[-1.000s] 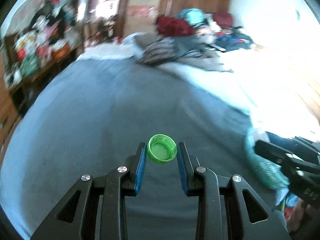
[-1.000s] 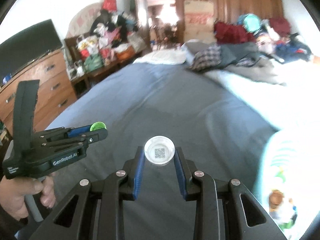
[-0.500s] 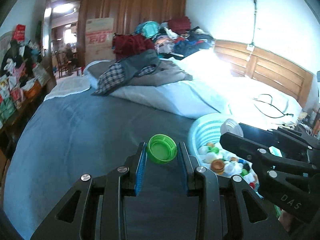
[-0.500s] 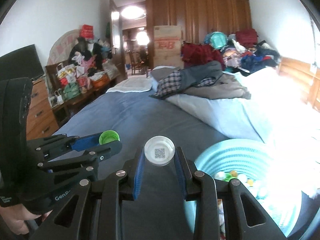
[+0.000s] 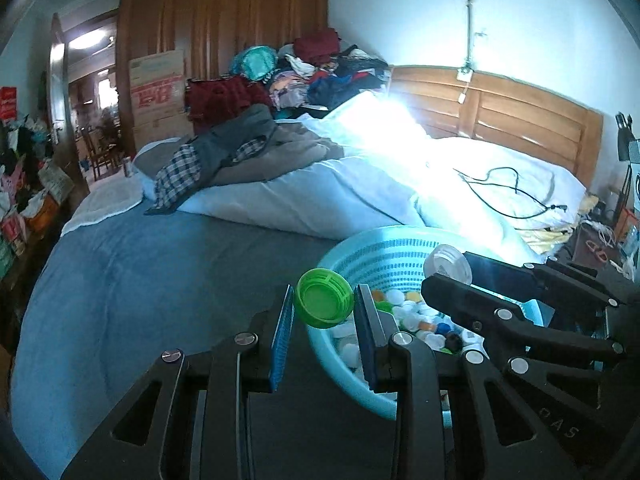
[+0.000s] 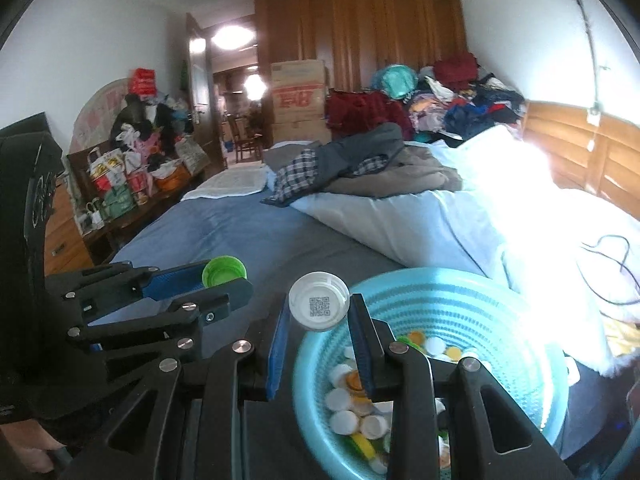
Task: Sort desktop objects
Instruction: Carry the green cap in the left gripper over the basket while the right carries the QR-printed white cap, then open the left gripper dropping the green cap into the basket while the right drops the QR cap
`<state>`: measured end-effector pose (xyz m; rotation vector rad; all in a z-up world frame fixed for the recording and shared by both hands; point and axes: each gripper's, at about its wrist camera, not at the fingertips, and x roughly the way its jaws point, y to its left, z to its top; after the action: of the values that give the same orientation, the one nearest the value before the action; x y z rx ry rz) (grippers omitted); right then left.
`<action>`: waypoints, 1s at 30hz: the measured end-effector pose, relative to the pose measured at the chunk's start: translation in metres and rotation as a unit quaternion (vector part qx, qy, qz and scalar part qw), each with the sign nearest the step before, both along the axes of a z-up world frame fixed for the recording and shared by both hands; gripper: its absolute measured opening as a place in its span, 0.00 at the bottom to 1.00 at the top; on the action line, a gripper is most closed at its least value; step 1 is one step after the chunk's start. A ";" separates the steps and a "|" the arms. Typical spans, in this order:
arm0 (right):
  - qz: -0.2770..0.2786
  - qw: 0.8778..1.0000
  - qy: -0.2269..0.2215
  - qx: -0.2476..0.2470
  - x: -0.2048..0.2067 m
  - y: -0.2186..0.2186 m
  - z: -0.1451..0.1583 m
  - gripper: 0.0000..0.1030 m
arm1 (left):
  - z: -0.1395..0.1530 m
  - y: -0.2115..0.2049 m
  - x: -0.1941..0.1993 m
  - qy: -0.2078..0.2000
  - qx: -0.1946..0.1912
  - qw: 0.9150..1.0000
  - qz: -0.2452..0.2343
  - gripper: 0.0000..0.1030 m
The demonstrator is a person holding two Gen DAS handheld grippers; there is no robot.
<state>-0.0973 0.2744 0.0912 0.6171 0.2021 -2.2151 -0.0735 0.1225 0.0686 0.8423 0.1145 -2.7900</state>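
- Left gripper [image 5: 323, 300] — jaws clamped on green cap [image 5: 323, 298], at basket [image 5: 376, 252] rim.
- Right gripper [image 6: 319, 307] — jaws clamped on white cap [image 6: 319, 301], over basket's near rim.

a blue bedsheet [image 6: 240, 232] covers the near part of the bed, and a white duvet [image 5: 320, 196] lies bunched across it toward the wooden headboard [image 5: 520, 112], with a black cable [image 5: 504, 196] trailing over the white bedding near the headboard end. at the bed's far edge a plaid cloth [image 6: 296, 176] and grey clothes [image 6: 372, 148] are heaped, with a mixed pile of clothes [image 6: 460, 92] behind them. beyond stand a wooden wardrobe [image 6: 360, 32] and stacked cardboard boxes [image 6: 298, 100], and a cluttered low cabinet [image 6: 132, 184] runs along the bed's left side.
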 end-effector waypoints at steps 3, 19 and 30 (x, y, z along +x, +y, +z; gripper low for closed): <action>-0.013 1.000 -0.004 -0.002 -0.011 0.014 -0.001 0.32 | -0.001 0.012 -0.008 -0.004 -0.004 1.000 -0.009 0.25; -0.047 0.999 -0.020 -0.008 -0.050 0.049 -0.010 0.32 | -0.010 0.047 -0.049 -0.032 -0.011 0.999 -0.034 0.25; -0.055 0.998 -0.033 -0.010 -0.062 0.057 -0.018 0.32 | -0.014 0.052 -0.060 -0.042 -0.011 0.998 -0.039 0.25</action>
<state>-0.1593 0.3312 0.0734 0.7038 0.1142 -2.2959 -0.1339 0.1747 0.0547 0.9756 0.0376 -2.8165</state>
